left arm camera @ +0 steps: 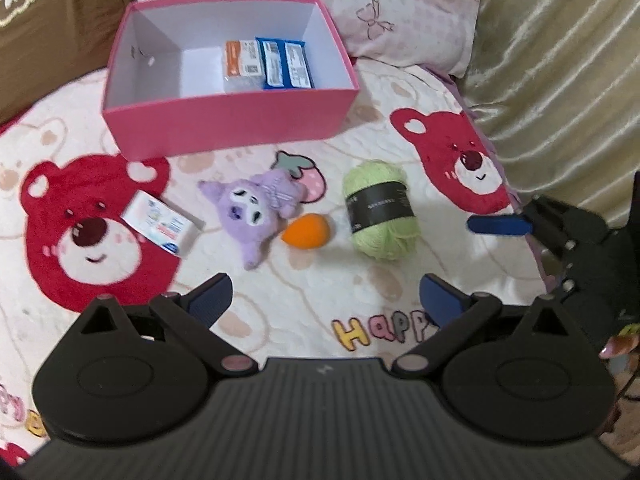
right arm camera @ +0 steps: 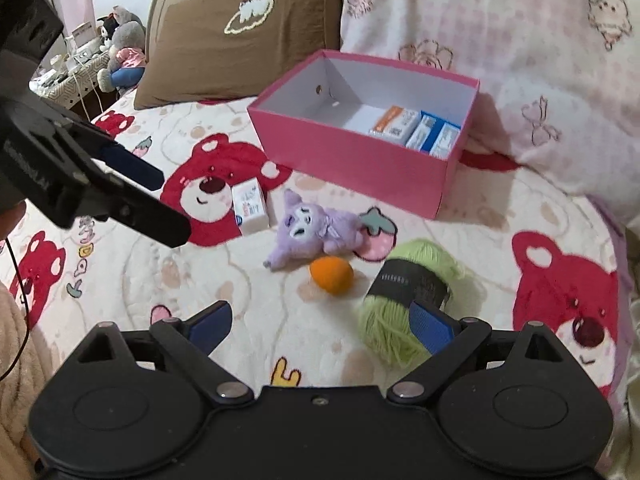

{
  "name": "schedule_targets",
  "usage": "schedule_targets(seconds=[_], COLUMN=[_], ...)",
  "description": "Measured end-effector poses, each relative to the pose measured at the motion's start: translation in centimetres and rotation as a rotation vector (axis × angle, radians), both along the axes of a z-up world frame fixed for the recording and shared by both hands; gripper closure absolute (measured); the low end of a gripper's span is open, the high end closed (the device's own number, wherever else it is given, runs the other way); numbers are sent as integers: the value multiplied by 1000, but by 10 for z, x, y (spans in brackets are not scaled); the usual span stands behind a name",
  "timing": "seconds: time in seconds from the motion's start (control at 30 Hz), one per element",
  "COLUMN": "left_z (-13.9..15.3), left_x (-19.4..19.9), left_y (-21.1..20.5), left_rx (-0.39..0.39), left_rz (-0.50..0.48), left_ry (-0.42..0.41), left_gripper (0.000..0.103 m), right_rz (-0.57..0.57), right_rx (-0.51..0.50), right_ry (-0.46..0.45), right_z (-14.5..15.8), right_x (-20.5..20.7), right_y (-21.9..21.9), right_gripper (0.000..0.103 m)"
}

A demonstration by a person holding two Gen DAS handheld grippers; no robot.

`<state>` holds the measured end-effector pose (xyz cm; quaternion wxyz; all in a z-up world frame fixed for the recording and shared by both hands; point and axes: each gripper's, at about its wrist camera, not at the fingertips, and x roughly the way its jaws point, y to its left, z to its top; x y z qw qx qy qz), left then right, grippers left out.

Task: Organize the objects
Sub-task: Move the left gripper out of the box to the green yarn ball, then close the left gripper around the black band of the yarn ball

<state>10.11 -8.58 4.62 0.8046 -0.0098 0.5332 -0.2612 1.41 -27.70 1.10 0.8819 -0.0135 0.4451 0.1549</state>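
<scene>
The left tool (left arm camera: 325,300) hangs above the bed with its blue-padded fingers spread wide and nothing between them. The right tool (right arm camera: 322,322) is likewise spread wide and empty, its right finger low in front of the green yarn ball (right arm camera: 404,300), though whether it touches the yarn cannot be told.

On the bear-print blanket (left arm camera: 280,320) a pink box (left arm camera: 236,120) stands open near the pillows. Inside, against its right end, lie three packets side by side: an orange-and-white packet (left arm camera: 242,62) and two blue ones (left arm camera: 286,63). In front of the box four things lie loose in a row: a small white carton (left arm camera: 162,226) resting on a red bear print, a purple plush toy (left arm camera: 256,210), an orange ball (left arm camera: 307,231) touching the plush, and the yarn with its black label band, a little apart to the right.

The left wrist view looks down into the box almost squarely and catches the right tool only as a blue pad and black linkage at its right edge. The right wrist view sees the box from an angle, showing a round hole in its inner left wall, and takes in the left tool's body at upper left. Only this view reaches a brown pillow (right arm camera: 236,36) and, beyond it, a cluttered shelf with stuffed animals (right arm camera: 122,46)
</scene>
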Motion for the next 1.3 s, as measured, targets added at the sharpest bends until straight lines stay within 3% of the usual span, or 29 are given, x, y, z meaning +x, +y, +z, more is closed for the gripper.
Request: schedule_targets(seconds=[0.17,0.27,0.43,0.63,0.8,0.93,1.13,1.3], left_z=[-15,-26,-39,-62,-78,-91,-107,-123], left_x=[-1,-1,0,11,15,19,26,34], left_y=[-16,-30,-47,-57,-68,-74,-76,-81], left_rx=[-81,-127,-121,-185,-247,-252,-271,-280], left_rz=[35,25,31,56,55,51,63,75], left_ry=[-43,-41,-94,-67,-64,-55,-51,-39], left_gripper=[5,5,5,12,26,27,38,42], right_rz=[-55,-60,-66,-122,-154,-163,-181,-176], right_rx=[11,-37,-114,-81,-19,14,59,44], right_ry=[-16,-54,-120,-138,-145,-159,-146,-127], right_z=[-20,-32,-44,-61,-75,-79,-87,-100], right_x=[-1,0,-2,3,6,7,13,21], right_y=[-5,-4,1,-12,-24,-29,-36,-33], right_gripper=[6,6,6,6,7,9,9,12])
